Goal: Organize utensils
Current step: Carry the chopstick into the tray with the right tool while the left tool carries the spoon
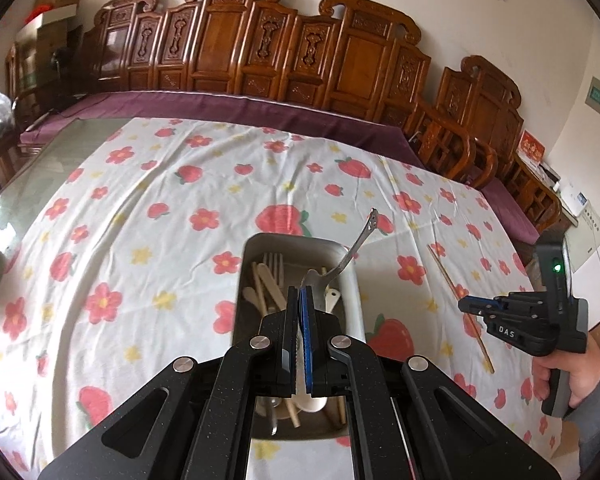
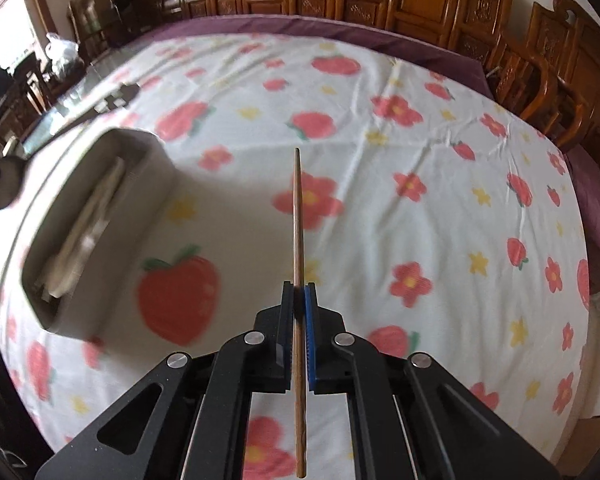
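right gripper (image 2: 299,286) jaws clenched on chopstick (image 2: 298,216); only left view: left gripper (image 1: 299,292) jaws clenched empty over tray (image 1: 352,280)

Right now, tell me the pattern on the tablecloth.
The tablecloth is white with red strawberries, red flowers and small yellow flowers; the left wrist view shows it sharpest.

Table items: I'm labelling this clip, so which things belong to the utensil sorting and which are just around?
Part of the job:
- grey rectangular metal tray holding forks, wooden pieces and a steel spoon
- brown wooden chopstick, clamped in the right gripper
- left gripper, shut

Just around:
- strawberry-print white tablecloth
- carved wooden chairs
- cardboard boxes
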Tool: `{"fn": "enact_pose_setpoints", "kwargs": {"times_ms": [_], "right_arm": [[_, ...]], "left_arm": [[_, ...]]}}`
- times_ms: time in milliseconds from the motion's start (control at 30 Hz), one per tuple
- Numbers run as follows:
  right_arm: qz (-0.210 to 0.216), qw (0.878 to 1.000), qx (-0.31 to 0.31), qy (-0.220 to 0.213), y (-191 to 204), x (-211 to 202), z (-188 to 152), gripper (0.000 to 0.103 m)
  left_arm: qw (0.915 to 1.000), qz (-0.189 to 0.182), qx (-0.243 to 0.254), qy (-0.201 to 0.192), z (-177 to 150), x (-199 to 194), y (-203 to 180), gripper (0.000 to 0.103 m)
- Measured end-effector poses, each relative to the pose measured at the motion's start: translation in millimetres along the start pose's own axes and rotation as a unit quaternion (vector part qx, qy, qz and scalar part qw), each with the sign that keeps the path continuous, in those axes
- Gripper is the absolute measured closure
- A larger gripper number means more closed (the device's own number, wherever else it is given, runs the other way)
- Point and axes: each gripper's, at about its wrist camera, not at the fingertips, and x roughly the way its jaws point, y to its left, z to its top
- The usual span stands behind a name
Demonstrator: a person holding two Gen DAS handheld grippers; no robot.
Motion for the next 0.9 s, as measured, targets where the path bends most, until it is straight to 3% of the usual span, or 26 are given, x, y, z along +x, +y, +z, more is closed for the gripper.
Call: {"fn": "enact_pose_setpoints", "kwargs": {"times_ms": [400,600,900], "right_arm": [[0.052,0.998,0.018,-0.032,73.3,-25.7,13.8,0.097],[0.085,0.995,0.031,-0.036,113.9,-20.1,19.5,0.097],[0.097,0.993,0.044,-0.041,150.5,3.4,37.7,0.097]], "left_arm": [[0.9999,0.014,-0.004,-0.01,-4.7,-23.4,29.8,0.102],[0.9997,0.022,-0.008,-0.009,-6.8,-28.5,46.4,0.102],[0.9993,0.033,-0.016,-0.007,-9.9,-29.9,66.7,0.102]]}}
